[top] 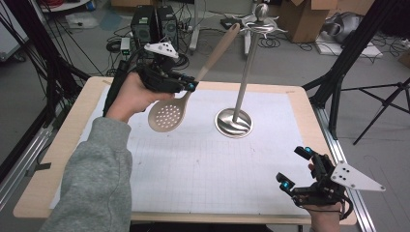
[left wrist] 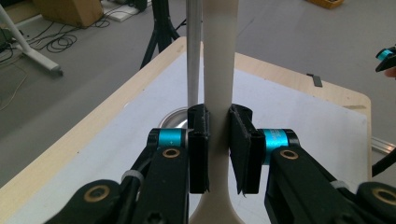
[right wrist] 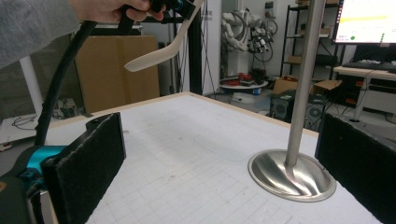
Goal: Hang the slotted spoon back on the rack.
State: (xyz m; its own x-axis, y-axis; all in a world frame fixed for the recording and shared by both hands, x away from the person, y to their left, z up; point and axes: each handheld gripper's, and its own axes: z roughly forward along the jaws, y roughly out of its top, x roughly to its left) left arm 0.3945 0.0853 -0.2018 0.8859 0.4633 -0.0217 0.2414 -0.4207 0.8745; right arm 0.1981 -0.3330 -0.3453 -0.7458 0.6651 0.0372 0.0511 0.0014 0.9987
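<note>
Slotted spoon (top: 167, 115), clamped low on its handle by the left gripper (top: 192, 87) and held in the air beside the steel stand (top: 234, 122), could bump that pole or twist loose, while the right gripper (top: 295, 168) waits open nearby.

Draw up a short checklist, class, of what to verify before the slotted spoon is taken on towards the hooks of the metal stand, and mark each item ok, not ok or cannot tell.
1. Left hand-held gripper shut on the slotted spoon handle: ok, both pads press it.
2. Spoon lifted off the table: ok.
3. Metal stand upright on its base: ok.
4. Handle tip close to the stand's hooks: ok.
5. Hanging hole in the handle tip: cannot tell.
6. Right hand-held gripper open, apart from the stand: ok.
</note>
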